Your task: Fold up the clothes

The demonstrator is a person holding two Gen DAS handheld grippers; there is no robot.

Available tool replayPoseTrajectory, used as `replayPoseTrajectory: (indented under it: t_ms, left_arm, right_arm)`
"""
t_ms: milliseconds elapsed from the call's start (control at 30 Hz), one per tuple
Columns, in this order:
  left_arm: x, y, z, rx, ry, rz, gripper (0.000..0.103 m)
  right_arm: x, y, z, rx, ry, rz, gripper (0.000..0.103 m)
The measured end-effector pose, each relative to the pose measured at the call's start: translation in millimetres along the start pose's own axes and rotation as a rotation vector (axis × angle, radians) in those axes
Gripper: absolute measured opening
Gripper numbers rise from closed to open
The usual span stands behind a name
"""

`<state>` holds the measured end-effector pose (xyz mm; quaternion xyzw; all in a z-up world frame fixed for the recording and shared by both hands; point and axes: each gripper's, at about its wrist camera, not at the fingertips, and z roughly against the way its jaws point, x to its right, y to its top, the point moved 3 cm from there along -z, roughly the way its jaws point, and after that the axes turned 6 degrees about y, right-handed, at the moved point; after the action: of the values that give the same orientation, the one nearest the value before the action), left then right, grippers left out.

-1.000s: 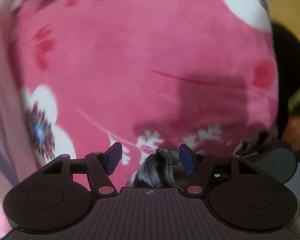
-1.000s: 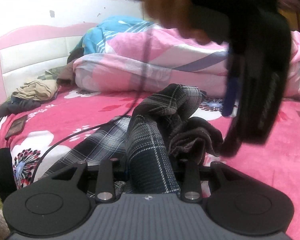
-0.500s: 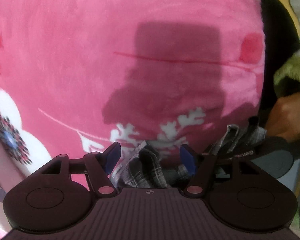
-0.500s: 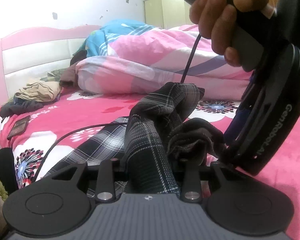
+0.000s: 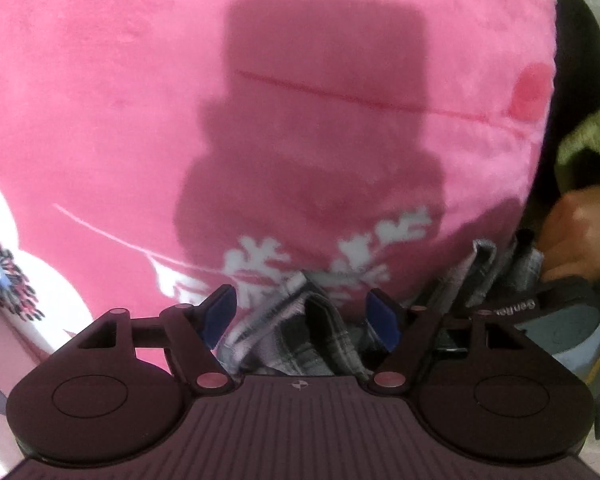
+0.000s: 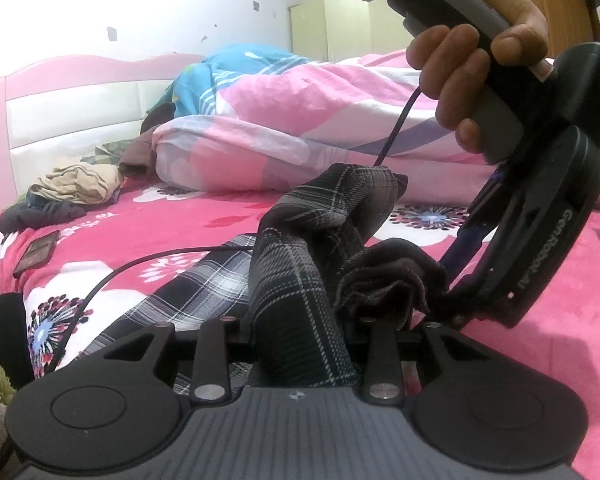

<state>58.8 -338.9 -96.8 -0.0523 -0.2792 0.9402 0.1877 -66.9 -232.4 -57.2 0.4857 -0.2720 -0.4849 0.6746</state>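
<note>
- We hold the left gripper (image 5: 302,316) nose-down over the pink blanket (image 5: 140,100); its blue pads (image 5: 219,314) stand apart and have just been opening wider, with a bunched fold of the plaid garment (image 5: 300,336) lying loose between them, neither pad pressing on it as far as we can see.
- In the right wrist view the right gripper (image 6: 298,344) is clenched on a thick band of the plaid garment (image 6: 300,296); its fingertips are buried in the cloth, so we read the grip from the fabric packed between the finger arms.
- From that grip the garment climbs toward 12 o'clock into a soft peak, then drops toward 3 o'clock, where the left gripper's body meets it; a flatter, paler stretch trails off toward 8 o'clock across the blanket.
- We judge the cloth light, limp and thin: it creases wherever pinched, sags between holds and keeps no shape of its own, though the weave looks grippy, not slick.
- Bunched cloth gives a poor hold for folding. We would take it at a single edge or corner, such as the pale hem (image 5: 478,268) showing at 2 o'clock in the left wrist view, and pull the two holds apart to flatten it.
- A black cable (image 6: 112,276) lies on the blanket at 9 o'clock of the garment and could snag.
</note>
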Motion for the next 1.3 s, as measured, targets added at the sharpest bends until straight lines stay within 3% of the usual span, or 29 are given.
replayPoseTrajectory:
  t_ms: [300,400,567,700,933,967,1033,1200,1300]
  left_arm:
    - [0,6,-26,-0.074,0.045,0.060,0.070]
    - [-2,2,-37,-0.103,0.109,0.098,0.068]
    - [-9,-12,-39,-0.093,0.123,0.172,0.045]
    - [-19,-26,-30,-0.060,0.229,0.279,0.022]
    - [-18,-42,-19,0.008,0.322,0.487,0.013]
    - [-14,-43,-21,0.011,0.323,0.536,0.013]
    - [-3,-8,-3,0.019,0.312,0.631,0.013]
    - [-22,-11,-11,0.089,0.264,0.788,0.013]
    - [-29,-11,-13,0.128,0.200,0.878,0.016]
  right_arm:
    - [-3,-1,1,0.002,-0.001,0.013,0.034]
    - [-6,-2,2,0.003,-0.001,0.025,0.035]
    - [-3,-3,5,0.009,-0.006,0.018,0.035]
    - [-3,-5,5,0.011,-0.005,0.015,0.035]
    - [4,-6,8,0.014,-0.005,-0.014,0.035]
    - [5,-6,8,0.015,-0.007,-0.018,0.035]
    - [8,-7,9,0.015,-0.010,-0.029,0.035]
    - [15,-8,11,0.018,-0.003,-0.069,0.035]
    - [22,-11,11,0.018,-0.006,-0.112,0.035]
